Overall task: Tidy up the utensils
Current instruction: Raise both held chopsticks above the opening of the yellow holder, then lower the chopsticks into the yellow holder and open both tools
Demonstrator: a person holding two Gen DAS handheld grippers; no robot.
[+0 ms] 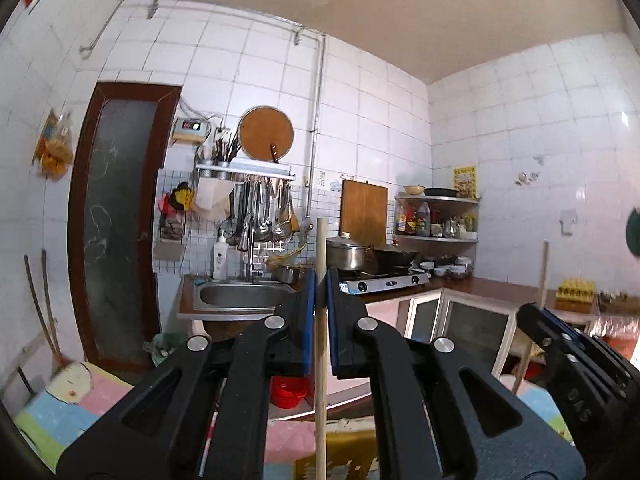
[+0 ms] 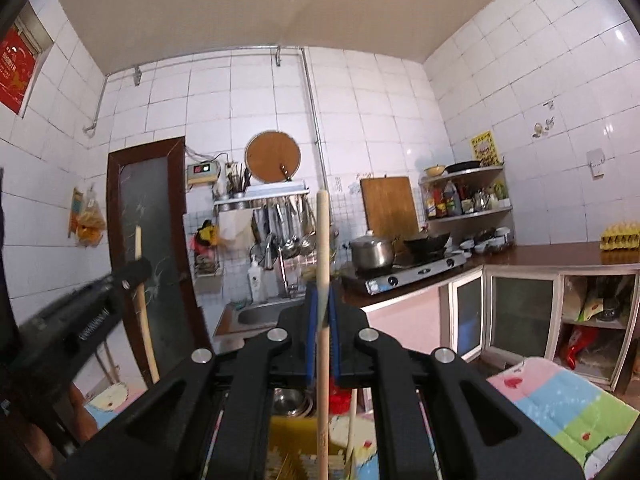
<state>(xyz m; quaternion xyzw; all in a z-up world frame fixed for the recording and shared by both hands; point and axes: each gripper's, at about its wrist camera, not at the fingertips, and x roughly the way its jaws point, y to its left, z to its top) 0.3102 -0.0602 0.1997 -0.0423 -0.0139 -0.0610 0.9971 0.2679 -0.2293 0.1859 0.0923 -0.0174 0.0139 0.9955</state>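
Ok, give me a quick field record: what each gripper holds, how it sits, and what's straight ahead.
left gripper: shut on a pale round wooden stick, upright
right gripper: shut on a second pale round wooden stick, upright
pointing: both roughly level, toward the kitchen wall
ahead: steel sink, steel rack of hanging utensils, gas stove with lidded steel pot

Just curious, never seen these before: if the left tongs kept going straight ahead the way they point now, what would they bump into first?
Probably the counter edge by the sink; the way there looks free, though depth is unclear.
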